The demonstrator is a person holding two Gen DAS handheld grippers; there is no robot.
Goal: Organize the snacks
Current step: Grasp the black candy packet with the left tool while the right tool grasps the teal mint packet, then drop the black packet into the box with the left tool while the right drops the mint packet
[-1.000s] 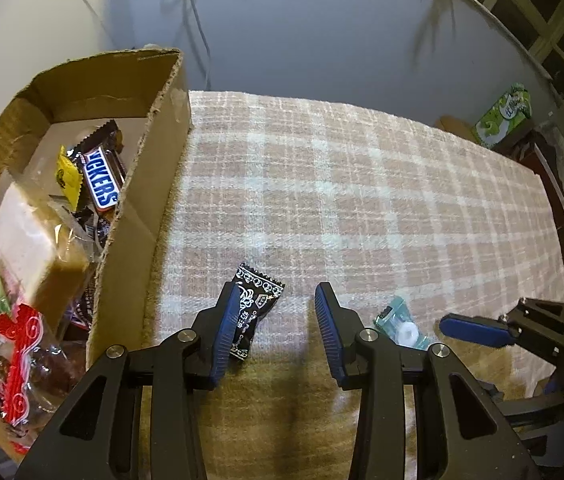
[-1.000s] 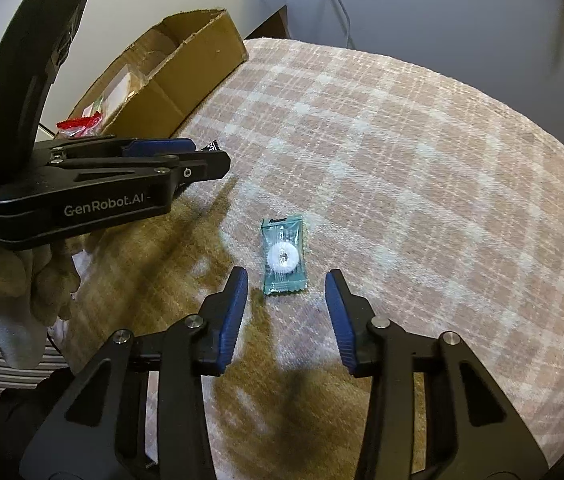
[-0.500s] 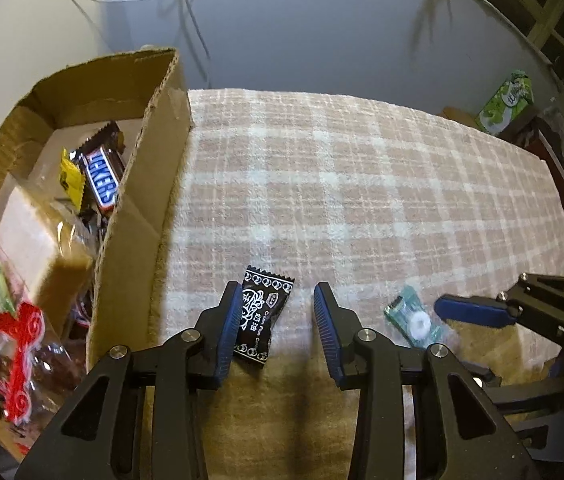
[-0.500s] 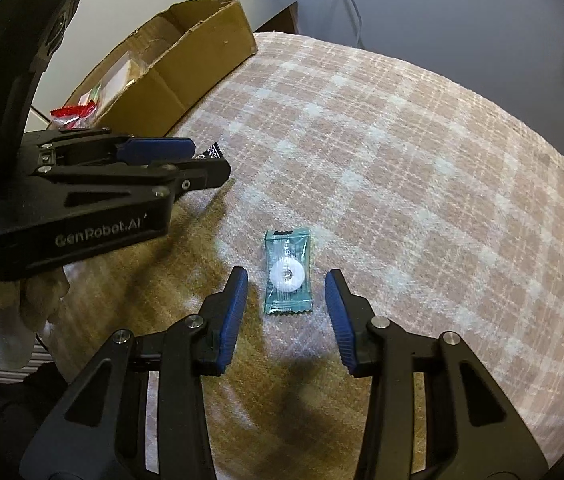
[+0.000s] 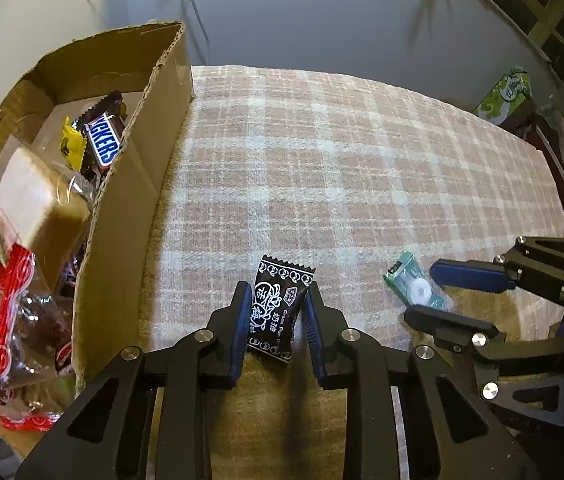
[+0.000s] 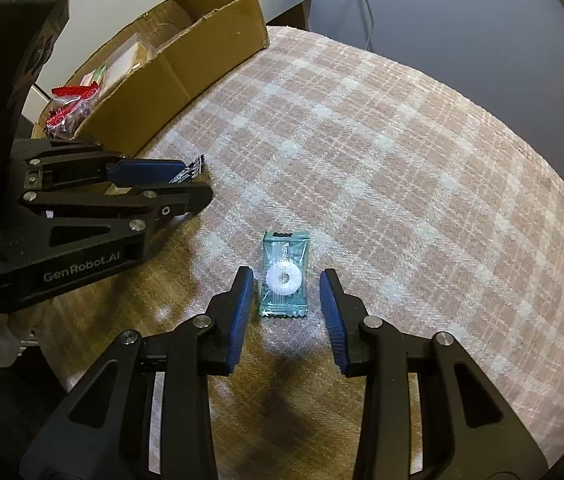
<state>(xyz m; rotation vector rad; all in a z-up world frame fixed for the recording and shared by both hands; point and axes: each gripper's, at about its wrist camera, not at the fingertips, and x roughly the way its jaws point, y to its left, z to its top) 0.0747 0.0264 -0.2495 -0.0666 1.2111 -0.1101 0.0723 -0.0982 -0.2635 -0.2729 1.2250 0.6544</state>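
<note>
A black candy packet (image 5: 275,312) with white print lies on the plaid tablecloth (image 5: 342,168). My left gripper (image 5: 277,316) has its blue pads against both sides of it, shut on it. A teal mint packet (image 6: 285,276) with a white ring mint lies between the open pads of my right gripper (image 6: 285,300), which do not touch it. The mint packet (image 5: 412,286) and the right gripper (image 5: 446,294) also show at right in the left wrist view. The left gripper (image 6: 169,184) shows at left in the right wrist view.
A cardboard box (image 5: 129,184) stands left of the left gripper; it holds a Snickers bar (image 5: 103,142), a yellow packet, a wrapped cake and a red-trimmed bag (image 5: 5,312). The box (image 6: 185,60) is far left in the right view. A green carton (image 5: 504,94) sits beyond the table.
My left gripper moved right onto the black candy packet and closed on it. My right gripper moved forward so the mint packet now lies between its open pads.
</note>
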